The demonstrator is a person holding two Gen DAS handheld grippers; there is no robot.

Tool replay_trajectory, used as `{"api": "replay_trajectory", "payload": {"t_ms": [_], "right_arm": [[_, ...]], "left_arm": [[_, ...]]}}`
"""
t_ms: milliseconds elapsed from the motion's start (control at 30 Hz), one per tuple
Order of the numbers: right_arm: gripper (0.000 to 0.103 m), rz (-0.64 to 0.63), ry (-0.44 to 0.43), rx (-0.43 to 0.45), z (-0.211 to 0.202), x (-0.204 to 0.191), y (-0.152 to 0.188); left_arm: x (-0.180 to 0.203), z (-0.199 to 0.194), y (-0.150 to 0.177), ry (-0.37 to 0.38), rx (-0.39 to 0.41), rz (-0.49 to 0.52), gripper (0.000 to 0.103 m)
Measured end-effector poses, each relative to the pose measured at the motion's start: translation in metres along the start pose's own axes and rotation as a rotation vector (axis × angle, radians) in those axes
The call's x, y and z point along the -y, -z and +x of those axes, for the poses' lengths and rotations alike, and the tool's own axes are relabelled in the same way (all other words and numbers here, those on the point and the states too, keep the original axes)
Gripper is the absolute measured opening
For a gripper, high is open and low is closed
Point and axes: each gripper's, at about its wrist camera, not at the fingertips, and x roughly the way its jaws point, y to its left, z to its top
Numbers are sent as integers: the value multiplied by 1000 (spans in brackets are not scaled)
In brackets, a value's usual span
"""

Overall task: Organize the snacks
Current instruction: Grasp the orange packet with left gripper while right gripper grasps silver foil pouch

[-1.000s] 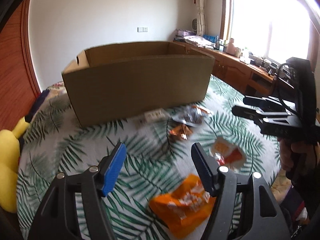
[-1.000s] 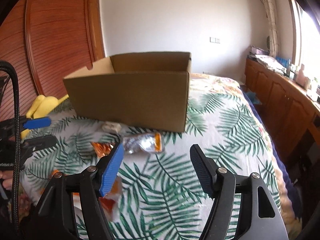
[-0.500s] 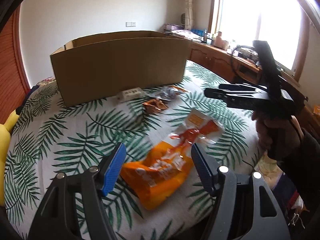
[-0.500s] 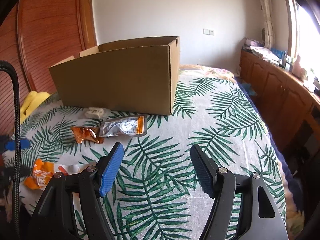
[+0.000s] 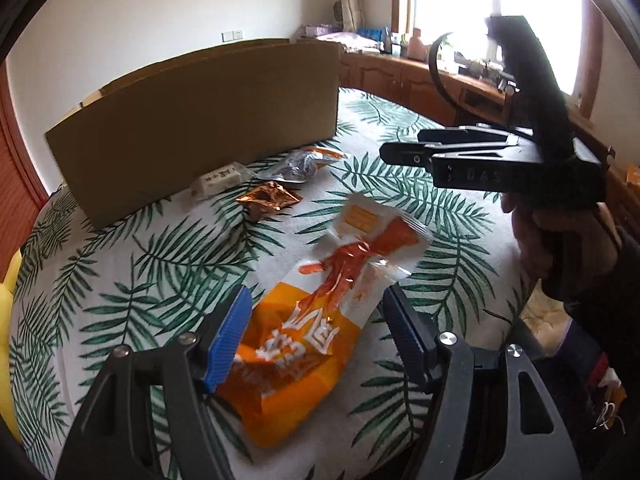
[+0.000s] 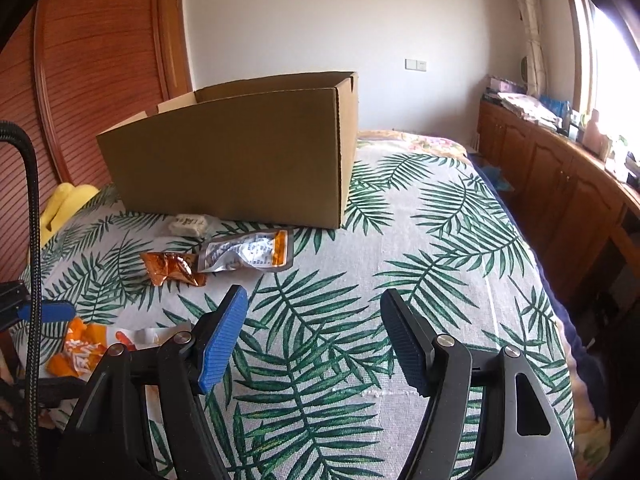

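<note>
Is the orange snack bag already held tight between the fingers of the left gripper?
No. The left gripper is open, its fingers apart on either side of the orange snack bag, which lies on the leaf-print bedspread.

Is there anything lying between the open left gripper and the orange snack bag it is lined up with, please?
Nothing visible does. The left gripper is open, its fingers on either side of the orange snack bag, which lies on the leaf-print bedspread with no other packet over it.
</note>
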Motion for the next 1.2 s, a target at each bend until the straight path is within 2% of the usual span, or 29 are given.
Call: {"api": "replay_trajectory", "payload": {"t_ms": [300, 433, 500, 567, 633, 700, 933, 1200], "right_arm": [[71, 0, 6, 8, -1, 0, 0], [71, -5, 9, 10, -1, -1, 1], [71, -7, 10, 10, 0, -1, 1], [71, -7, 10, 9, 0, -1, 1], [71, -6, 9, 6, 0, -1, 1], [71, -7, 10, 2, 1, -2, 1], [69, -35, 22, -30, 6, -8, -4], [69, 52, -72, -97, 26, -15, -13]], "left_arm": [[-4, 28, -6, -34, -67, -13, 70], [-12, 31, -9, -25, -64, -50, 70], [-13, 32, -10, -24, -64, -41, 65], [-13, 29, -10, -20, -63, -35, 53], [-14, 26, -9, -23, -66, -35, 52], [-18, 22, -6, -36, -58, -35, 46], [-32, 2, -3, -39, -19, -86, 42], [-53, -19, 0, -25, 40, -169, 42]]}}
